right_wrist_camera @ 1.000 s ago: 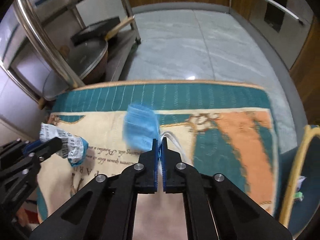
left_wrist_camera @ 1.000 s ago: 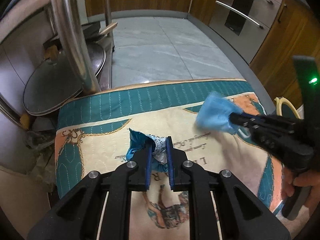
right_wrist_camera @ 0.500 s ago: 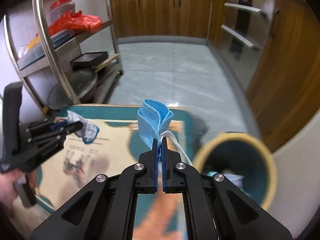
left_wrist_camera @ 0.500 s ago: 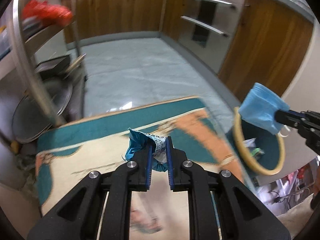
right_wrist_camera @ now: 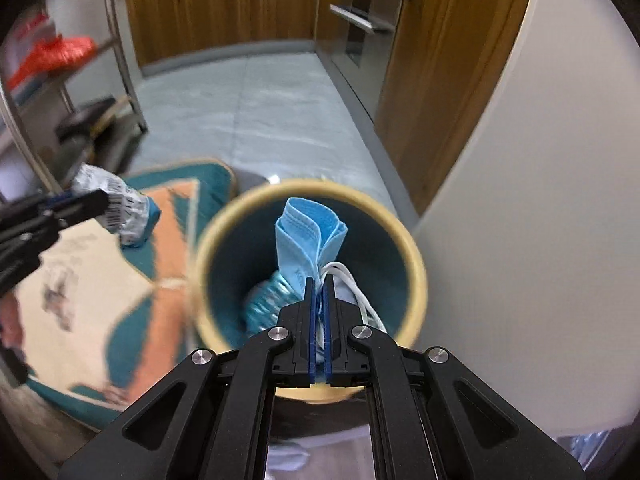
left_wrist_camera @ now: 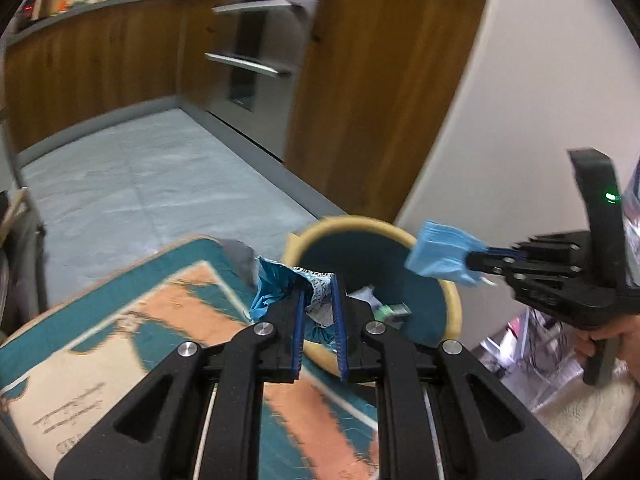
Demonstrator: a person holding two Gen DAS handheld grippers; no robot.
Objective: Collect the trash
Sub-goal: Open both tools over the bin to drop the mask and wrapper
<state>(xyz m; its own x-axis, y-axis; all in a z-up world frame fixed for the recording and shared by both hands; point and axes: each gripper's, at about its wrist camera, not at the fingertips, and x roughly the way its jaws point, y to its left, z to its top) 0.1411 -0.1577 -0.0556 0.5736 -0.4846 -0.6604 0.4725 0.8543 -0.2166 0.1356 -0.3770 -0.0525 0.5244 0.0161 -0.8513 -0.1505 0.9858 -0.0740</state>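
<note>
The left claw (left_wrist_camera: pixel 318 300) is clamped on a crumpled wrapper (left_wrist_camera: pixel 296 292), blue with a white printed panel. In the left wrist view the wrapper sits above the near rim of the bin (left_wrist_camera: pixel 452 304), over the edge where the rug (left_wrist_camera: pixel 168 320) ends. The right wrist view shows the same wrapper (right_wrist_camera: pixel 124 208) held over the rug (right_wrist_camera: pixel 168 232), just beside the bin and outside its rim.

The right claw (right_wrist_camera: pixel 319 292) is clamped on a blue face mask (right_wrist_camera: pixel 308 236). The mask is folded and stands up from the fingers; its white ear loops (right_wrist_camera: pixel 356 288) trail down to the right of the fingers. In the right wrist view the mask lies within the bin opening (right_wrist_camera: pixel 412 256). In the left wrist view the right claw (left_wrist_camera: pixel 476 260) enters from the right, with the mask (left_wrist_camera: pixel 440 256) above the far right part of the rim.

The bin is round, with a tan rim and a teal inner wall. It stands on the floor (left_wrist_camera: pixel 140 184) between the rug and a white wall (left_wrist_camera: pixel 520 100). Other trash lies at the bottom: a pale scrap (left_wrist_camera: pixel 366 294), a small green item (left_wrist_camera: pixel 394 311), and a shiny blue crumpled piece (right_wrist_camera: pixel 266 304).

Wood cabinets (left_wrist_camera: pixel 372 80) and an oven front with metal handles (left_wrist_camera: pixel 248 64) line the far side of the floor.
</note>
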